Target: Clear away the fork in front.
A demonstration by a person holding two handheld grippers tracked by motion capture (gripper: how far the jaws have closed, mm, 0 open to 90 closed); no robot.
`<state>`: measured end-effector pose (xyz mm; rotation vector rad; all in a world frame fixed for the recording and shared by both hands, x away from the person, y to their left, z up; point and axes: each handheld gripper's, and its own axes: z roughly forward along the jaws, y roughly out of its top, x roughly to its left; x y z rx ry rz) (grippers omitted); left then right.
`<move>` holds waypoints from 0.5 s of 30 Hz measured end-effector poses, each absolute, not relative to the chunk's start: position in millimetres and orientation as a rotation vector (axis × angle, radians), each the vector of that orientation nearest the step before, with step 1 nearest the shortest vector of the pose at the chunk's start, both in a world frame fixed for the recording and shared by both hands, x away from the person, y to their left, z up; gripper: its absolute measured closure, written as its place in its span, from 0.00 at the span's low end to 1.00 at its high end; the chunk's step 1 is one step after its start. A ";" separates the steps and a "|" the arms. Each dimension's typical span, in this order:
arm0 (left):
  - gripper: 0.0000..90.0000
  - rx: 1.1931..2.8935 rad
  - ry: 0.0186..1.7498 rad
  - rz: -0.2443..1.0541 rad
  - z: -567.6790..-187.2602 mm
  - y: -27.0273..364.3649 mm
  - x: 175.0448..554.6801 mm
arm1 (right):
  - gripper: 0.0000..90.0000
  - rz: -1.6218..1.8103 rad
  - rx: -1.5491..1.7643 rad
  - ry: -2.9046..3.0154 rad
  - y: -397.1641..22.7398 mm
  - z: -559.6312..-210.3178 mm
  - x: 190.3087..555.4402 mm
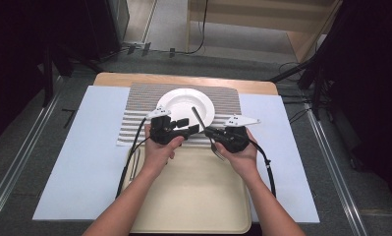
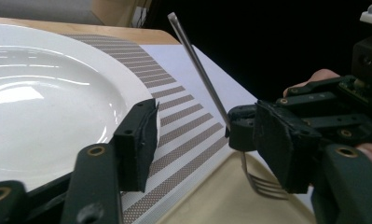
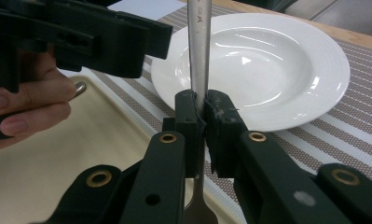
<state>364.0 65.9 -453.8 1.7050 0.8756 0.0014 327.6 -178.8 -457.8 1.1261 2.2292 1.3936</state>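
A fork (image 3: 198, 56) is held clamped in the right gripper (image 3: 200, 122) above the tray (image 1: 193, 196), beside the plate (image 1: 186, 103); the left gripper (image 2: 211, 135) is held wide. Judged next: placement beside the plate.

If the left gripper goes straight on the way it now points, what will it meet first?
Probably the fork that the right gripper holds clamped by its handle: it stands across the gap between the open left gripper fingers. Depth is unclear, so it might pass the fork and meet the right gripper itself.
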 end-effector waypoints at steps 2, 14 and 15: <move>0.49 1.698 0.877 -0.010 -453.7 64.8 364.3 | 0.91 1.396 1.116 2.233 -176.0 -457.7 326.1; 0.66 1.642 0.945 -0.095 -452.2 65.1 367.7 | 0.91 1.396 1.062 2.253 -157.6 -456.5 318.7; 0.70 1.636 0.947 -0.098 -451.6 65.2 367.4 | 0.91 1.400 1.062 2.256 -156.4 -456.5 318.2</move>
